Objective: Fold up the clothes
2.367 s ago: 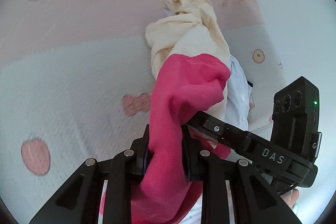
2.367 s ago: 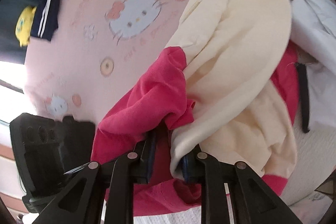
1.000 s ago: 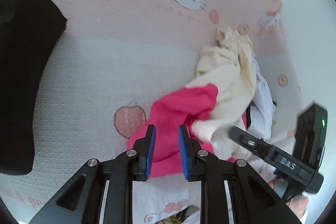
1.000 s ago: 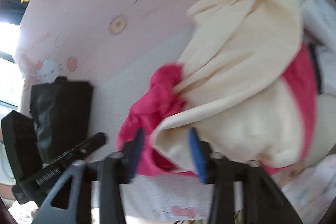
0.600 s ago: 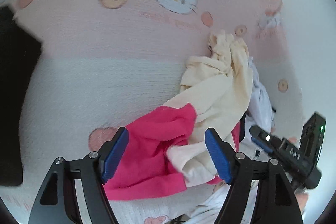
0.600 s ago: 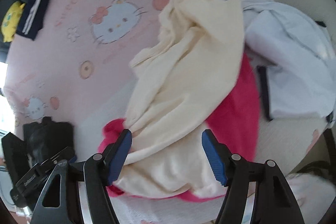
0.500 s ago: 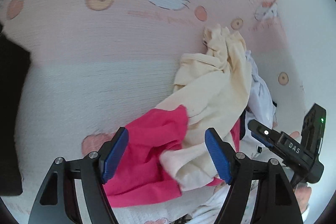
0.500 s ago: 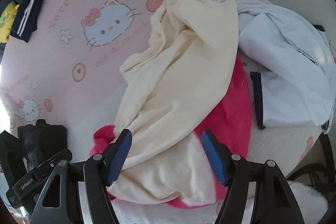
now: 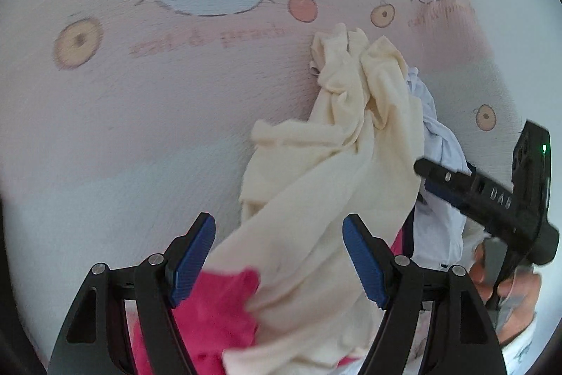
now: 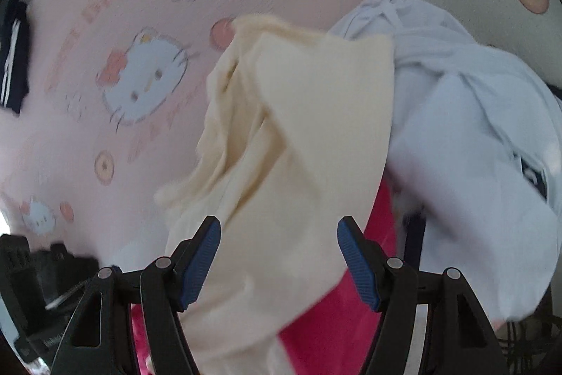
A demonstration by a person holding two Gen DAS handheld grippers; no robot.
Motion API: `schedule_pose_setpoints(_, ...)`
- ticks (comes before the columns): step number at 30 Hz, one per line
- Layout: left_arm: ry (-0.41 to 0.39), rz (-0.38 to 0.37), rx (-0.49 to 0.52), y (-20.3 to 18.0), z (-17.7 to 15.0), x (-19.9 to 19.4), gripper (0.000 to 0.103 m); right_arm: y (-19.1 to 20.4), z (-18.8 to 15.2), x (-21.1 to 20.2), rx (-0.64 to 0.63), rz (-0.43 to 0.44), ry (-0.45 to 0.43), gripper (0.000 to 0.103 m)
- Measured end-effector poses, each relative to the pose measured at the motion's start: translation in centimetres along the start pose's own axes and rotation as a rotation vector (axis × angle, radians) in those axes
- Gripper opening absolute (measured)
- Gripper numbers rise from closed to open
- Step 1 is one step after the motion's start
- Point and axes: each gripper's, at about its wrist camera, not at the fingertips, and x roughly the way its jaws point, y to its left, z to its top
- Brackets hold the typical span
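The left gripper (image 9: 279,255) has its jaws spread wide, holding nothing, with the cream garment (image 9: 337,164) and the pink cloth (image 9: 217,311) lying between and under its blue pads (image 9: 191,257). The right gripper (image 10: 279,262) is likewise wide apart and empty over the same heap. Only the left wrist view shows the right gripper from outside, at the far right with a green light and the person's hand (image 9: 505,280) on it. Only the right wrist view shows how far the pale blue garment (image 10: 474,143) spreads beside the cream one, plus a dark striped garment (image 10: 12,58) at the far left edge. The clothes lie bunched on a pink and white cat-printed blanket (image 9: 140,94) with peach motifs.
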Motion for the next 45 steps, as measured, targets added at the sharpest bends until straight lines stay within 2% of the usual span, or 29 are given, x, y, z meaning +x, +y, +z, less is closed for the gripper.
schedule_pose_setpoints(6,0.051,-0.031,-0.015,-0.7,2.3,2.6,0.074,-3.2,4.3,1.2,0.137,0.019,-0.045,0.069)
schedule_pose_setpoints(11,0.084,-0.04,-0.066,0.0,2.9,4.8,0.074,-5.3,3.8,3.0,0.219,0.077,-0.073,0.069)
schedule_pose_setpoints(14,0.09,-0.02,-0.064,0.1,2.9,5.7,0.074,-5.0,4.3,3.6,0.206,0.055,-0.054,0.069)
schedule_pose_setpoints(22,0.088,-0.024,-0.095,0.7,2.3,7.0,0.074,-4.2,4.9,2.7,0.142,-0.016,-0.113,0.069)
schedule_pose_setpoints(27,0.06,-0.031,-0.113,1.1,1.8,7.1,0.073,-3.9,5.1,2.1,0.11,-0.058,-0.15,0.068)
schedule_pose_setpoints(28,0.055,-0.031,-0.109,1.1,1.7,7.1,0.073,-3.8,5.2,1.5,0.113,-0.06,-0.184,0.069)
schedule_pose_setpoints(30,0.048,-0.034,-0.093,1.0,1.3,7.0,0.065,-3.6,5.4,0.6,0.083,-0.057,-0.23,0.069)
schedule_pose_setpoints(31,0.043,-0.033,-0.079,0.8,1.1,7.0,0.057,-3.5,5.6,0.2,0.064,-0.055,-0.249,0.07)
schedule_pose_setpoints(32,0.038,-0.03,-0.065,0.7,0.9,6.9,0.054,-3.4,5.8,0.4,0.053,-0.073,-0.243,0.071)
schedule_pose_setpoints(34,0.028,-0.02,-0.04,0.5,0.4,6.8,0.052,-3.4,6.3,1.8,0.048,-0.104,-0.198,0.071)
schedule_pose_setpoints(37,0.016,-0.032,-0.038,0.7,-0.2,6.4,0.047,-4.3,6.1,4.1,0.087,-0.086,-0.107,0.071)
schedule_pose_setpoints(39,0.006,-0.037,-0.032,0.9,-0.7,6.1,0.041,-4.5,6.2,5.3,0.105,-0.07,-0.077,0.071)
schedule_pose_setpoints(42,-0.008,-0.046,-0.021,0.9,-1.5,5.6,0.035,-3.9,6.1,6.2,0.068,-0.09,-0.073,0.071)
schedule_pose_setpoints(44,-0.016,-0.054,-0.014,0.8,-2.0,5.4,0.031,-3.1,5.9,6.5,0.032,-0.105,-0.075,0.056)
schedule_pose_setpoints(45,-0.018,-0.056,-0.009,0.8,-2.1,5.3,0.031,-2.7,5.9,6.4,0.017,-0.115,-0.082,0.042)
